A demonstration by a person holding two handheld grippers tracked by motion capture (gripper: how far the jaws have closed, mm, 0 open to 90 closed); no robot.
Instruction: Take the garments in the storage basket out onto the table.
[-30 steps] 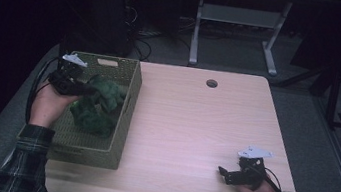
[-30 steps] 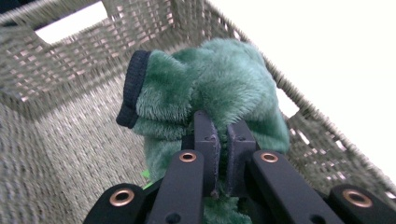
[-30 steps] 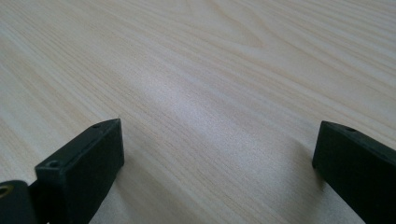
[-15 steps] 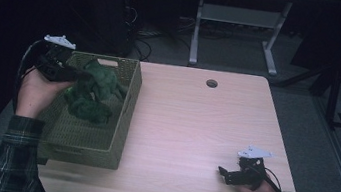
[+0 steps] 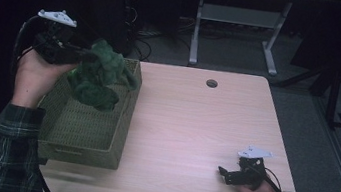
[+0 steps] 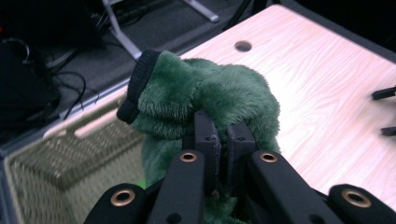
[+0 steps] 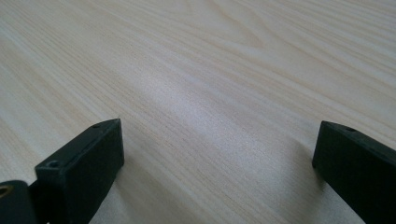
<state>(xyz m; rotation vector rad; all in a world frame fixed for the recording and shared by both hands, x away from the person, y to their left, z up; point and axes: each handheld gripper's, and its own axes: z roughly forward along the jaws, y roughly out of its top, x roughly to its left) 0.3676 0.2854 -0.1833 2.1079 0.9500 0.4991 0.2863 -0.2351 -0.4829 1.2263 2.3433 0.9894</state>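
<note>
Left tongs pinching green plush garment above wicker basket, right tongs spread.

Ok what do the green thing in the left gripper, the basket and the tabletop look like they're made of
Green thing: soft plush or fleece by its fuzzy nap, with a dark ribbed knit cuff; probably a garment. Basket: woven, olive-tan strands showing a matte weave, maybe wicker or a synthetic lookalike. Tabletop: pale wood grain, smooth with a slight sheen, possibly laminate rather than solid wood.
</note>
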